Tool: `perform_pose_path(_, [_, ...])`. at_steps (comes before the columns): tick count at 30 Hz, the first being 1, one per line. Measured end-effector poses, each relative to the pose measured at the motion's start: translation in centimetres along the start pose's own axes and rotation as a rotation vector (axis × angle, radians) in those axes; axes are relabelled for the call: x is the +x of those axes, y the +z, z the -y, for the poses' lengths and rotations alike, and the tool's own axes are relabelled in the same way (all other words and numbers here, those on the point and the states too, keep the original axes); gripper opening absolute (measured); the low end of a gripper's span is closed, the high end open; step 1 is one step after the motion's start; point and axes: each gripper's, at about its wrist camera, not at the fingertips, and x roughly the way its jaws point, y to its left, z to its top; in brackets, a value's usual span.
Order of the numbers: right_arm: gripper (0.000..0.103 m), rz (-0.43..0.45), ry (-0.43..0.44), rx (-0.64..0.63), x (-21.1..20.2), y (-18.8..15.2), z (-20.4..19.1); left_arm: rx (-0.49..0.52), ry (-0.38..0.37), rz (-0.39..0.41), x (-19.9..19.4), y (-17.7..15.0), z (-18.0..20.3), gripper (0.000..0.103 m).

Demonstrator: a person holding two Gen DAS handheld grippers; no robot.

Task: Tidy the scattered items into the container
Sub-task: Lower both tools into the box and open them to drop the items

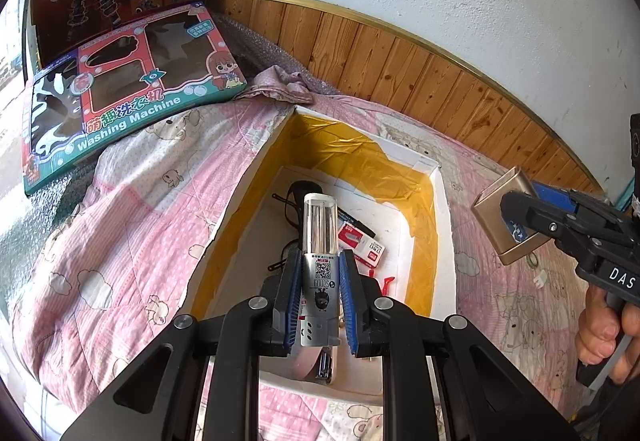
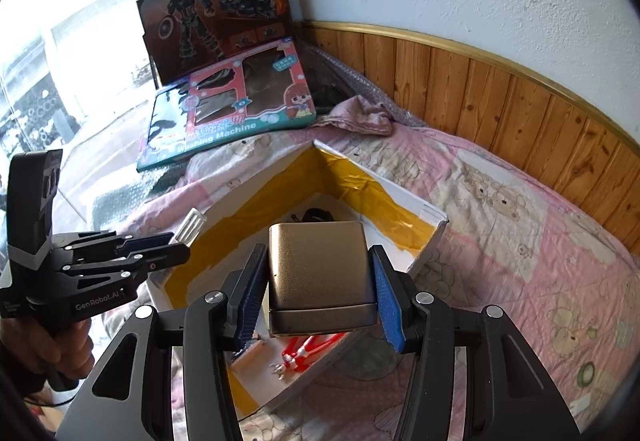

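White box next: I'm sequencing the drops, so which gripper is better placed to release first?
Left. The left gripper holds its silver tube right over the white box; the right gripper's gold case hangs outside it.

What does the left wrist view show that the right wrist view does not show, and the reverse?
Only the left wrist view shows the red-and-white packet and the black pen inside the box, and the silver tube's printed label. Only the right wrist view shows the bright window and the red figure's silver head end. Both show the white box, the gold case and the toy cartons.
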Motion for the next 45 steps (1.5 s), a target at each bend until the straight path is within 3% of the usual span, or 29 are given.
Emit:
perform_pose_path(22, [0.053, -0.12, -0.045, -0.168, 7.9, 3.1, 2.2, 0.1, 0.032, -0.119, 4.5, -0.7, -0.4, 0.019])
perform_pose_path(35, [0.053, -0.205, -0.057, -0.322, 13.5, 3.2, 3.0, 0.114, 0.022, -0.199, 6.3, -1.0, -2.2, 0.019])
perform_pose_path(45, [0.053, -0.241, -0.08, -0.402, 16.3, 2.2, 4.2, 0.142, 0.044, -0.211, 7.9, 0.0, -2.4, 0.02])
